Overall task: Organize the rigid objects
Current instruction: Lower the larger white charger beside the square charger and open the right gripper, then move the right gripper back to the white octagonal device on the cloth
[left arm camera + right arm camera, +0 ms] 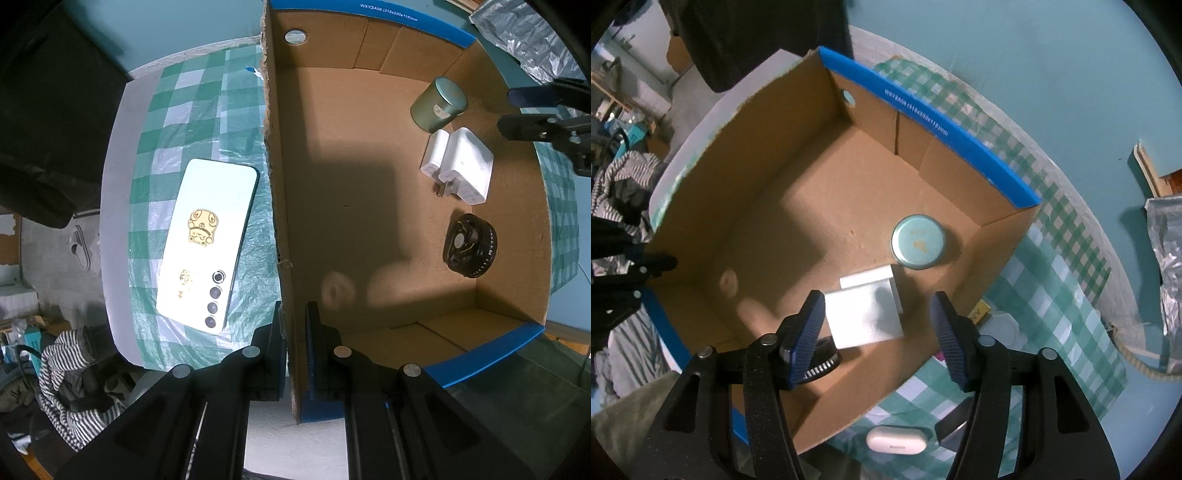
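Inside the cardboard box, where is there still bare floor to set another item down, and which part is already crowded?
Free: the box floor from the wall the left tool clamps across to the middle, up to the wall with the round hole. Crowded: the opposite side, where the green tin, white chargers and black round part sit under the open right tool.

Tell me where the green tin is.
The green tin stands upright inside the cardboard box, near its far right corner in the left wrist view, right beside the white chargers.

Dim, teal cast; hard shadows in box [369,221]; fisheye edges warped, blurry.
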`<action>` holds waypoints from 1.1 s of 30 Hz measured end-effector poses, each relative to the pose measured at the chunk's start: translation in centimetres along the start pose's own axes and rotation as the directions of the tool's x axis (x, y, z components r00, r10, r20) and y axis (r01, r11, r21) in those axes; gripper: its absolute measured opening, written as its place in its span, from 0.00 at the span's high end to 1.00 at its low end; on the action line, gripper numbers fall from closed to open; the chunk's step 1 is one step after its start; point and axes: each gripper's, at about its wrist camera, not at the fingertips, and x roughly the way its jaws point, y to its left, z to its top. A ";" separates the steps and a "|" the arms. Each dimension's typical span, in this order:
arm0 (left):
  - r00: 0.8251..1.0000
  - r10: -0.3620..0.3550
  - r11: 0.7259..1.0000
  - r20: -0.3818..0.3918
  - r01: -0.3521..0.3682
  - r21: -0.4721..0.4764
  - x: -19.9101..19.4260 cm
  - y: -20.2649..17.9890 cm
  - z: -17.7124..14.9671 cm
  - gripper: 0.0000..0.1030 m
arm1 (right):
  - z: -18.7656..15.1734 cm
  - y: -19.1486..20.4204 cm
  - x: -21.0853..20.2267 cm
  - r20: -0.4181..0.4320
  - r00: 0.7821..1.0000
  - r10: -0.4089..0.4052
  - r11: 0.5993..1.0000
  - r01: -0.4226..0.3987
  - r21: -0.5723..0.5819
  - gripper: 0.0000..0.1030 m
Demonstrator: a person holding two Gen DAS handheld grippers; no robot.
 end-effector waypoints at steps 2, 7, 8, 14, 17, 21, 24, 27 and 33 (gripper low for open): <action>1.000 0.000 1.000 -0.001 0.000 0.001 0.0 0.0 0.0 0.92 | -0.1 -0.1 -0.7 0.015 1.000 -0.001 1.000 0.001 0.005 0.33; 1.000 0.000 1.000 -0.001 0.000 0.001 0.0 0.0 0.0 0.92 | -0.6 -0.9 -2.2 0.037 0.999 0.015 0.999 -0.016 0.035 0.33; 1.000 0.000 1.000 -0.001 0.000 0.001 0.0 0.0 0.0 0.92 | -0.7 -1.1 -2.4 0.042 0.999 0.014 0.999 -0.015 0.041 0.33; 1.000 -0.001 1.000 0.000 0.001 0.001 -0.1 -0.1 0.0 0.92 | -1.6 -2.6 -3.5 0.055 0.998 0.016 0.997 -0.021 0.079 0.33; 1.000 0.000 1.000 0.003 0.000 0.004 -0.2 -0.1 0.1 0.92 | -2.2 -3.3 -4.1 0.062 0.998 0.012 0.995 -0.018 0.096 0.33; 1.000 0.001 1.000 0.007 -0.001 0.006 -0.5 0.0 0.2 0.92 | -3.2 -4.3 -4.7 0.069 0.998 0.004 0.993 -0.012 0.120 0.33; 1.000 0.003 1.000 0.006 -0.003 0.010 -0.6 0.0 0.3 0.92 | -3.9 -5.1 -5.0 0.068 0.998 -0.003 0.990 -0.007 0.143 0.33; 1.000 0.003 1.000 0.005 -0.003 0.014 -0.6 0.0 0.3 0.92 | -4.5 -5.8 -5.4 0.073 0.997 -0.003 0.986 -0.009 0.165 0.33; 1.000 0.005 1.000 0.005 -0.005 0.015 -0.7 -0.1 0.3 0.92 | -5.4 -7.0 -5.7 0.070 0.998 -0.003 0.979 -0.012 0.206 0.33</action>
